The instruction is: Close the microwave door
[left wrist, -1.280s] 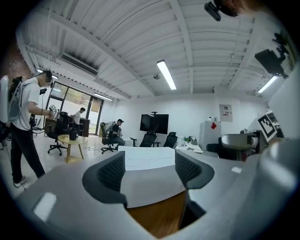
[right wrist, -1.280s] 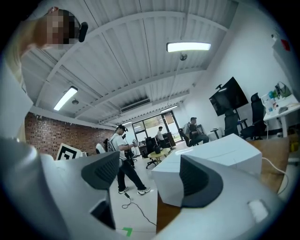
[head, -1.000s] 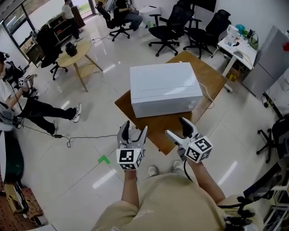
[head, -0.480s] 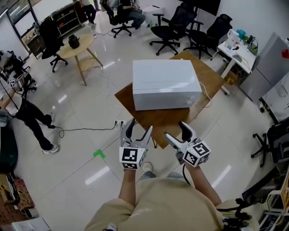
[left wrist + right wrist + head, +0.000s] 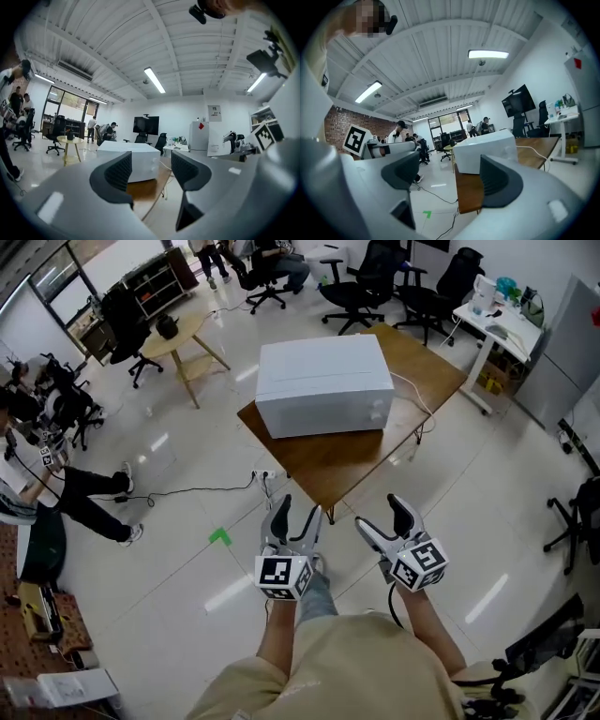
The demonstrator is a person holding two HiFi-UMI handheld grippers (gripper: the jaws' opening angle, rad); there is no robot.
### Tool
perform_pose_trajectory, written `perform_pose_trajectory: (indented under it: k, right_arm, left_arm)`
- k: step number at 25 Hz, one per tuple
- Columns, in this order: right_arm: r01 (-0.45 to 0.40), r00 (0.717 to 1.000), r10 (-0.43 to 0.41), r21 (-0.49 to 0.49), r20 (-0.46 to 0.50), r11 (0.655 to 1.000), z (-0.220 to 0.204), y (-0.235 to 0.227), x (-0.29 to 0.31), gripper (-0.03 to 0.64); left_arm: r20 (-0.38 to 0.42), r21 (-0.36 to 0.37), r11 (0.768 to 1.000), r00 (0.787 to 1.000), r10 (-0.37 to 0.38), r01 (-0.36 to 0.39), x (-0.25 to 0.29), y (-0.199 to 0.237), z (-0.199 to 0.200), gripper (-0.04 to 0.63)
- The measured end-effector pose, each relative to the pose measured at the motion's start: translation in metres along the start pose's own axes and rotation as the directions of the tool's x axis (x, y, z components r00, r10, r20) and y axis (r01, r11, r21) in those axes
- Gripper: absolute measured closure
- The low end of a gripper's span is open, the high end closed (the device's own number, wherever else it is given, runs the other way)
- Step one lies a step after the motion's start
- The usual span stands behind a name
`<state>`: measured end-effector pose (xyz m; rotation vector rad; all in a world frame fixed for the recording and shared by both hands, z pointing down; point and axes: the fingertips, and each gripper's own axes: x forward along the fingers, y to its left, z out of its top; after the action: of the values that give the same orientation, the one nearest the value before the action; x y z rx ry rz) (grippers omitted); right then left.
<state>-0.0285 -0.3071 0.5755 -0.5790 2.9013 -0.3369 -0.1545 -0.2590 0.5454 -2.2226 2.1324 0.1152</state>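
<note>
**Up ahead and well apart**

Toward the far side of a brown wooden surface [image 5: 349, 463], which is set corner-on to the person, sits the white box-shaped microwave [image 5: 323, 385]. Its front is turned this way and reads as one flush face. A thin white cable [image 5: 413, 401] runs from its right side across the wood.

Both tools hang over the glossy white tiled floor [image 5: 169, 549], short of the surface's near corner and well apart from the microwave. The left hand-held gripper [image 5: 298, 508] points level at the microwave. Its jaws have just been closing and now stand with a narrow gap. Nothing is between them; in the left gripper view only the distant microwave and wood show through.

The right hand-held gripper [image 5: 380, 513], just beside it, has its jaws wider apart and also holds nothing. In the right gripper view the microwave lies ahead, above the gap between the jaws.

A green tape mark [image 5: 219, 536] lies on the floor to the left of the left tool. Black office chairs [image 5: 361, 282] stand beyond the surface, and a round wooden side table [image 5: 183, 334] stands at far left.
</note>
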Motion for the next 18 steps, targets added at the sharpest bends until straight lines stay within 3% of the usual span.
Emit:
perform_pose_trajectory:
  k: [3,6,9,13,16,18]
  right_arm:
    - [0.006,0.999,-0.009,0.091,0.031,0.996,-0.011,-0.046,-0.05,0.224]
    - [-0.066,0.998,0.061,0.169,0.034,0.983,-0.003,-0.037,-0.075,0.224]
    - [-0.122,0.992,0.12,0.087,0.036,0.989,0.034,0.019,-0.101,0.224]
    - [-0.092,0.991,0.092,-0.012,0.099,0.996,0.073,0.046,-0.124,0.224]
    - [-0.059,0.994,0.063,-0.051,0.092,0.997,0.064,0.052,-0.137,0.224]
    - [-0.022,0.998,0.024,-0.025,0.062,0.999,0.038,0.042,-0.136,0.224]
  left_arm:
    - [-0.015,0.023,1.0,1.0,0.003,-0.003,0.012,-0.066,-0.027,0.328]
    - [-0.051,0.027,0.998,0.997,0.057,-0.056,0.0,-0.092,-0.038,0.328]
    - [-0.056,0.017,0.997,0.996,0.073,-0.073,-0.042,-0.109,-0.009,0.328]
    - [0.011,0.042,0.998,0.999,0.04,-0.04,-0.063,-0.126,0.032,0.331]
    - [0.031,0.059,0.998,0.999,0.022,-0.023,-0.075,-0.134,0.042,0.332]
    - [0.015,0.074,0.997,1.0,0.008,-0.009,-0.079,-0.137,0.038,0.336]
